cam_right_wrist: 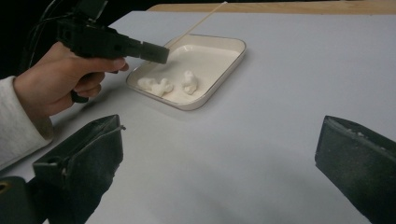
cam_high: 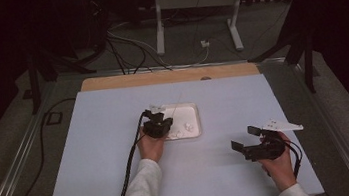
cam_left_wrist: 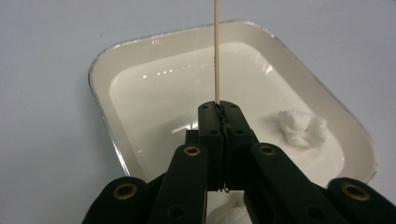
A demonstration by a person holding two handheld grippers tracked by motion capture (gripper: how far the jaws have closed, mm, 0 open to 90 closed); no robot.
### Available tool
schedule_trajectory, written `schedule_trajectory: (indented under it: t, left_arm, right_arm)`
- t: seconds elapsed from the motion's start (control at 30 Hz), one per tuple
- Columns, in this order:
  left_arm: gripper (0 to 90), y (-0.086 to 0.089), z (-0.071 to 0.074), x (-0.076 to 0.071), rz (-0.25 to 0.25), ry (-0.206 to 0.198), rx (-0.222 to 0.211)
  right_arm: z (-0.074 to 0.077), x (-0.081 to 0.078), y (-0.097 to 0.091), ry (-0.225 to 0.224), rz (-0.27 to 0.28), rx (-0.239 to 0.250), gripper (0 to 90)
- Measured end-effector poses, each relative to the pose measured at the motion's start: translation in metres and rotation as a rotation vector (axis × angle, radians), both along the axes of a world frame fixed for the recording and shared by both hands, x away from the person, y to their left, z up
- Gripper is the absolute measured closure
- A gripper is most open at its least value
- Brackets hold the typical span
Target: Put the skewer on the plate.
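Left claw [cam_left_wrist: 219,109] clamped shut, pointing forward and down. Right claw [cam_right_wrist: 219,154] spread wide, held level.

The high view looks forward and down on my whole table [cam_high: 122,185] from above my side. My left gripper view sits close over the tray [cam_left_wrist: 100,84], looking down into it. My right gripper view looks level across the table from farther off, sharing that tray [cam_right_wrist: 219,74].
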State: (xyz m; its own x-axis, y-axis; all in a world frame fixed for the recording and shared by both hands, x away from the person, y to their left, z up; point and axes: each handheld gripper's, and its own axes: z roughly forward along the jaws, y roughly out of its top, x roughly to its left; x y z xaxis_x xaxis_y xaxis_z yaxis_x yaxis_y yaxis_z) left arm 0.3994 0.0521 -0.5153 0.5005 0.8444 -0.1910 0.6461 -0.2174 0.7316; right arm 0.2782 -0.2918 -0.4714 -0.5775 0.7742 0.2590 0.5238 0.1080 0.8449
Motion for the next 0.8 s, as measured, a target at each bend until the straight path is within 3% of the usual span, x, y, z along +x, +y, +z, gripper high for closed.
schedule_trajectory:
  t: [0.17,0.4,0.53,0.7,0.8]
  left_arm:
    - [89.7,0.001,-0.004,0.002,0.014,0.026,0.030]
    - [88.6,0.002,-0.006,-0.001,0.027,0.048,0.030]
    - [67.8,0.004,-0.002,-0.001,0.036,0.038,-0.008]
    - [46.2,0.013,0.008,-0.002,0.047,0.031,-0.103]
    - [34.5,0.017,0.016,-0.007,0.045,0.002,-0.112]
  right_arm:
    - [-0.001,0.000,0.002,0.001,0.006,-0.001,1.3]
    - [-0.001,-0.001,0.001,0.000,0.005,-0.003,1.3]
    - [-0.001,-0.001,0.002,0.000,0.005,-0.004,1.3]
    - [0.000,-0.001,0.002,-0.004,0.004,0.001,1.3]
    - [0.000,-0.001,0.002,-0.005,0.005,0.002,1.3]
